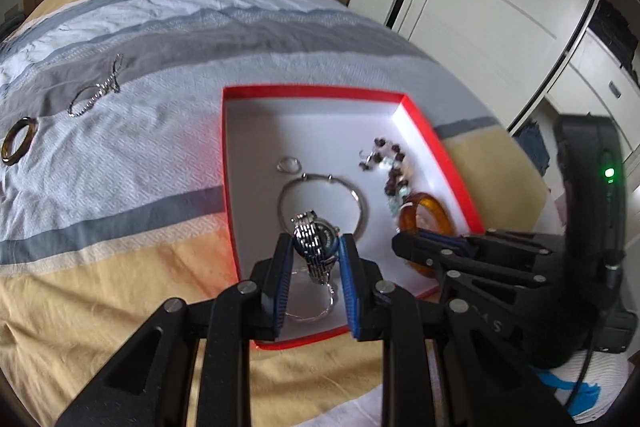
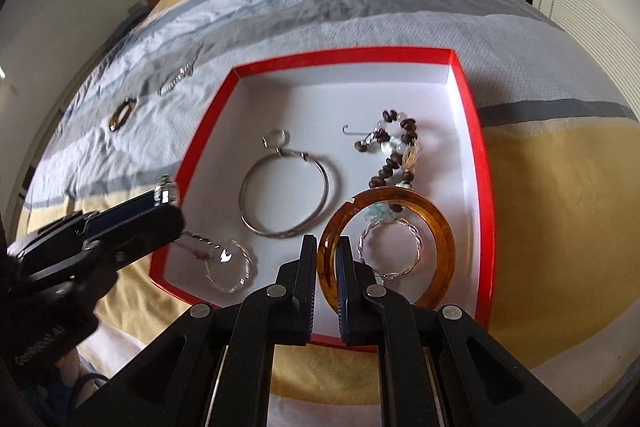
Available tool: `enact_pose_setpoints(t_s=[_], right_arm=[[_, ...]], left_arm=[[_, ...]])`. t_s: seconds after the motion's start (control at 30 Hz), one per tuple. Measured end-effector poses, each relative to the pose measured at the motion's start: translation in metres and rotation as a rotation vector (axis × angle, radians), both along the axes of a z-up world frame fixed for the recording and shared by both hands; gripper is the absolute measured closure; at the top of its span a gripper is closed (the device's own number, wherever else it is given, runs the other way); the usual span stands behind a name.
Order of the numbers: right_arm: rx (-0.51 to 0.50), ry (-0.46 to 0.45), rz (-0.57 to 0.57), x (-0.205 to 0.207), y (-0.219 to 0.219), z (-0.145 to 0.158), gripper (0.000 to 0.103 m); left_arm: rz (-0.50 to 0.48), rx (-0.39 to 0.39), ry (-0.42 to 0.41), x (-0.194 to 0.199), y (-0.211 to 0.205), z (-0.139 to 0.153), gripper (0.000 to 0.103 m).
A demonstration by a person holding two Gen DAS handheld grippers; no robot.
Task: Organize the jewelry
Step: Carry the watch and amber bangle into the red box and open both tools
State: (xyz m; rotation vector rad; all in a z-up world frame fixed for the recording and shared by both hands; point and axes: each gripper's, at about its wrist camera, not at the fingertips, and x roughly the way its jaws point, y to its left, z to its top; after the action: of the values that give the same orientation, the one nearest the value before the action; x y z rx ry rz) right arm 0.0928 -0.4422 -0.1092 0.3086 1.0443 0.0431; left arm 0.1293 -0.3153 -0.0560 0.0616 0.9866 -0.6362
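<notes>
Between my left gripper's narrowed jaws I held the steel watch over the red box on the bed. Rightward, my right gripper pinched the amber bangle's rim, jaws nearly closed, inside that box.

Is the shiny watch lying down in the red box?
No, the left gripper holds the silver watch between its fingers, above the red box.
</notes>
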Motion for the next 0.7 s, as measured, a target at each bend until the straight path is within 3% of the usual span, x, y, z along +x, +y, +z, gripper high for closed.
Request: enact_pose_setpoints(t_s=[0.2, 0.4, 0.5, 0.7], right_arm=[[-0.014, 0.051, 0.026, 0.003, -0.001, -0.014, 0.094], [-0.003, 0.054, 0.015, 0.002, -0.003, -0.013, 0.09], [-0.004, 0.047, 0.004, -0.003, -0.003, -0.01, 0.077], [-0.006, 0.003, -0.008, -0.016, 0.0, 0.011, 0.074]], left_arm=[[0.01, 0.056, 0.062, 0.008, -0.004, -0.027, 0.081], [0.007, 0.046, 0.084, 0.009, 0.0, -0.027, 0.08], [0.007, 0.043, 0.084, 0.006, 0.005, -0.022, 0.08], [0.021, 0.02, 0.034, -0.006, 0.019, 0.01, 0.08]])
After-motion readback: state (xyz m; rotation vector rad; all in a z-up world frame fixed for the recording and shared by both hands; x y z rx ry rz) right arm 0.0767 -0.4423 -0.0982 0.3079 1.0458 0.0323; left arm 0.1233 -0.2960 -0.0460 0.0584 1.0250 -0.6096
